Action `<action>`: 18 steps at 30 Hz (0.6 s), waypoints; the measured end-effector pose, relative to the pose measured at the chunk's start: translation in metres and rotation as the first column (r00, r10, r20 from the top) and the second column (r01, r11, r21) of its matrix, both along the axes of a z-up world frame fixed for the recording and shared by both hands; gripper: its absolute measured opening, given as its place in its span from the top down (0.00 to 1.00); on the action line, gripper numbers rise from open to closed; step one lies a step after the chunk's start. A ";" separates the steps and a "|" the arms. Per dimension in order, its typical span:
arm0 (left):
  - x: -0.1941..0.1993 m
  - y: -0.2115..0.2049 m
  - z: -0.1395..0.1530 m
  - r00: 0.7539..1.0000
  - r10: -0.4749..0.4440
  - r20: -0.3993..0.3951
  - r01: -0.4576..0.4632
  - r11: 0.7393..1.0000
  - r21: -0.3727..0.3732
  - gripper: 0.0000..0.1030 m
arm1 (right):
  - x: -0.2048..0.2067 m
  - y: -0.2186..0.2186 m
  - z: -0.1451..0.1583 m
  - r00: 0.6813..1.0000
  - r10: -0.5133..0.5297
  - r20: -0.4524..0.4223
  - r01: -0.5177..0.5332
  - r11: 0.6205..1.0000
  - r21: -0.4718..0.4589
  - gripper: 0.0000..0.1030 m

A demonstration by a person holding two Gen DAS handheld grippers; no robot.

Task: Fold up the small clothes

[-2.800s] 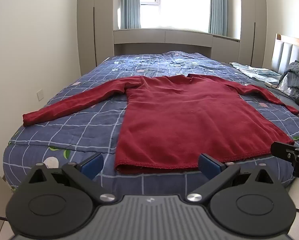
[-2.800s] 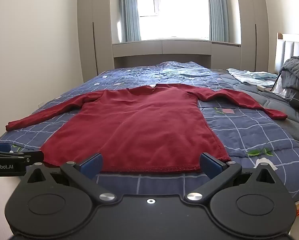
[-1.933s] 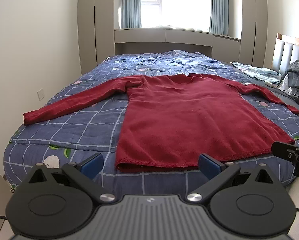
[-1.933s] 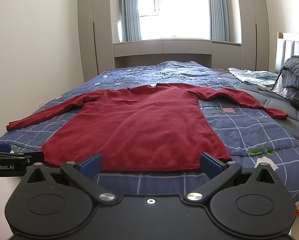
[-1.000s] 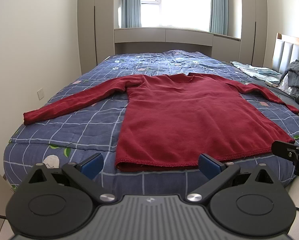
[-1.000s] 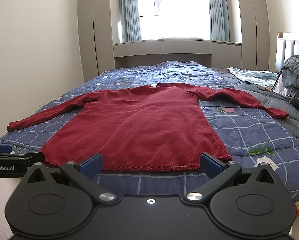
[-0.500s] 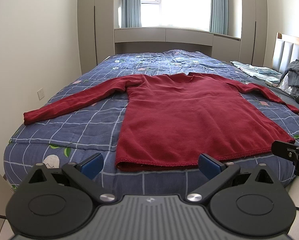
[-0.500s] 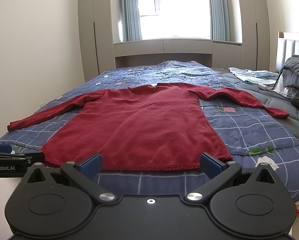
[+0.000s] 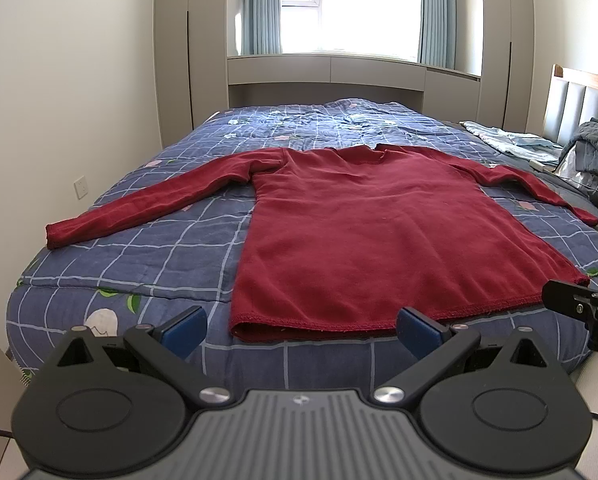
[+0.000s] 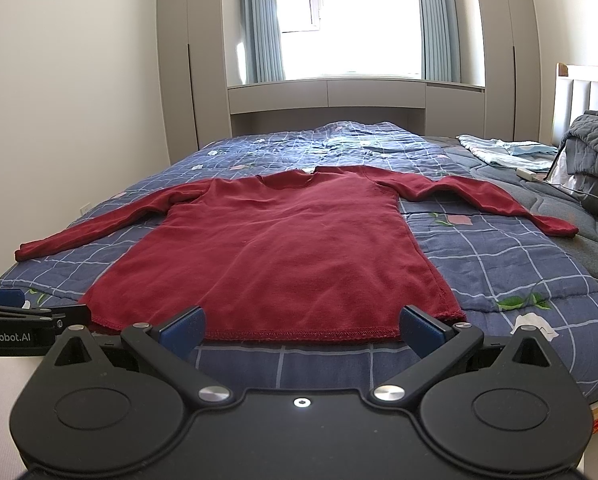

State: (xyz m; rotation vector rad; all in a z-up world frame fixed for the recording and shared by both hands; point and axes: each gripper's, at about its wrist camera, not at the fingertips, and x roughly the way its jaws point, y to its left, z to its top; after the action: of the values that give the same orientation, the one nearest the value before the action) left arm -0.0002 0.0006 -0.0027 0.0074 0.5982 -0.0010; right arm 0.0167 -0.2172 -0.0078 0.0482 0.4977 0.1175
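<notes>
A dark red long-sleeved top lies flat, face up, on a blue checked quilt, hem towards me, both sleeves spread out sideways; it also shows in the right wrist view. My left gripper is open and empty, held just short of the hem near its left corner. My right gripper is open and empty, just short of the hem near its right half. Each gripper's side shows at the edge of the other's view.
The bed's foot edge is right below the grippers. A grey duvet and light blue cloth are piled at the far right by the headboard. A white wall runs along the left; wardrobes and a window stand behind.
Both grippers have crept slightly closer to the hem. The top has not moved, and both grippers stay open.
</notes>
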 end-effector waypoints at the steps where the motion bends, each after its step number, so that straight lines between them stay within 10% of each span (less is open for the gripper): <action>1: 0.000 0.000 0.000 1.000 0.000 0.000 0.000 1.000 0.001 0.00 | 0.000 0.000 0.000 1.000 0.000 0.000 0.000 1.000 0.000 0.00; 18: 0.011 -0.001 -0.008 0.998 -0.009 -0.057 0.008 1.000 -0.008 0.00 | 0.008 0.002 -0.002 0.999 0.004 -0.044 -0.005 1.000 -0.009 0.00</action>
State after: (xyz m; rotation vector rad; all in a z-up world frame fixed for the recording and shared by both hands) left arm 0.0104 -0.0001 -0.0111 0.0027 0.6557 -0.0116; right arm 0.0249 -0.2153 -0.0096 0.0413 0.5426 0.1190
